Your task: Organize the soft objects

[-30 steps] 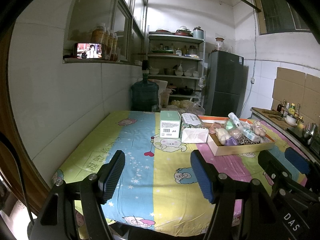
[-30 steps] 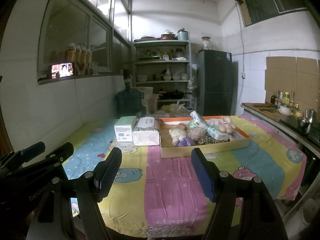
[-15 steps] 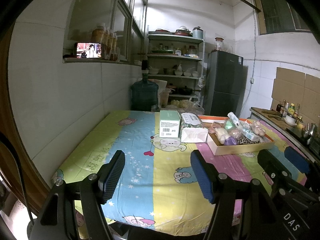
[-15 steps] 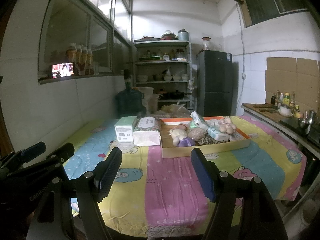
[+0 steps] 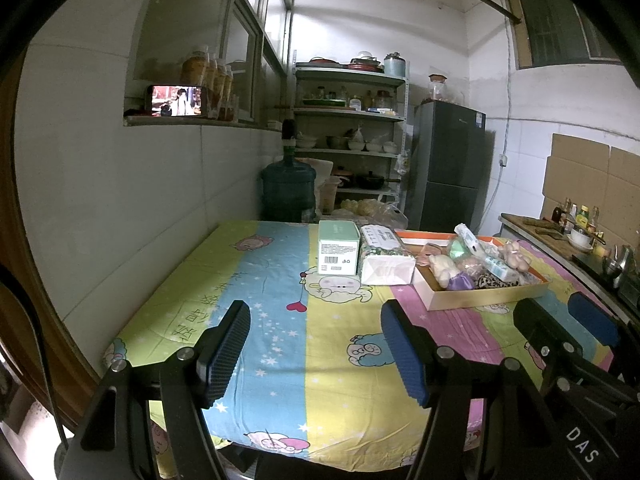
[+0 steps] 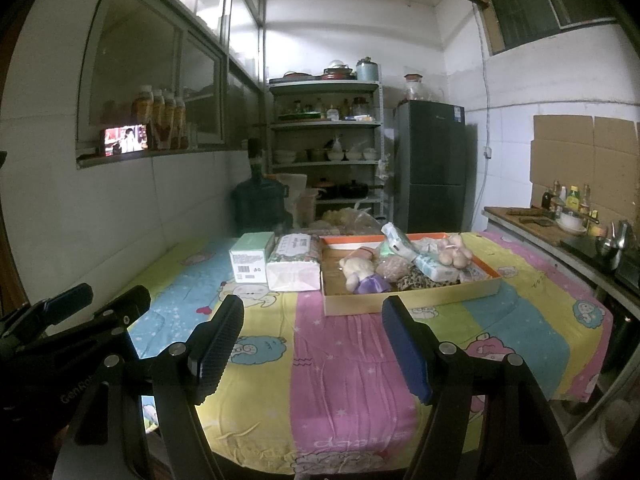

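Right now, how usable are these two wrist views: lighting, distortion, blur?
Left wrist view: dim room, strong fisheye bending of the walls, black corners; the tray of soft toys is small but readable.
Right wrist view: same dimness, window glare up top; tray clearer, the tablecloth soft near the front edge; open right tongs sharp.

Two boxes (image 6: 251, 257), one tray (image 6: 408, 298), perhaps two plush toys (image 6: 362, 274)

No change across frames: left gripper (image 5: 316, 346) and right gripper (image 6: 312, 344) unmoved, jaws same gap. Only the phone (image 5: 177, 100) video picture differs.
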Demonstrator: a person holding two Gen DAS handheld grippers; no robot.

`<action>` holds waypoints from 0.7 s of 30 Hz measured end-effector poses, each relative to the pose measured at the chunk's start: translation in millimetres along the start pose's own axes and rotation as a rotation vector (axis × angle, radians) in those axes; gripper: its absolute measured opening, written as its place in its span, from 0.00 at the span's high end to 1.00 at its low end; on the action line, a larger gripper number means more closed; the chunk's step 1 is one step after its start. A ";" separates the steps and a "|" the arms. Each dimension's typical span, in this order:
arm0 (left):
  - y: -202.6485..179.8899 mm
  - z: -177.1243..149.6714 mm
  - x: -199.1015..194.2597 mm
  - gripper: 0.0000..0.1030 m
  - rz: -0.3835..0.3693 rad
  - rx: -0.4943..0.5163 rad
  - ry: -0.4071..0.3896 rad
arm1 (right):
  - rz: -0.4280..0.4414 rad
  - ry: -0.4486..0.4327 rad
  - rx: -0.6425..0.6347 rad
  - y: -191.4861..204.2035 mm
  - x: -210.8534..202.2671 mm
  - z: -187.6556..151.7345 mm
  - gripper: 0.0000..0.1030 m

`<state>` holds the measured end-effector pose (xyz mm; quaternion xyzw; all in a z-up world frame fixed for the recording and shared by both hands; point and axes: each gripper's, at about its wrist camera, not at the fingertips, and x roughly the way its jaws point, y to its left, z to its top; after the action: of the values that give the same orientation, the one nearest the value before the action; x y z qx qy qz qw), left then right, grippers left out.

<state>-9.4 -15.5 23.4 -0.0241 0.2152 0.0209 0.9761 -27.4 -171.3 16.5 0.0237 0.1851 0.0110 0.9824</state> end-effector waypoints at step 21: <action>-0.5 -0.8 -0.5 0.35 0.000 -0.001 -0.001 | 0.000 0.000 -0.001 0.3 0.8 0.0 0.29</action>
<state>-10.1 -16.1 22.9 -0.0246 0.2148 0.0209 0.9761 -26.7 -171.0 16.3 0.0232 0.1849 0.0113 0.9824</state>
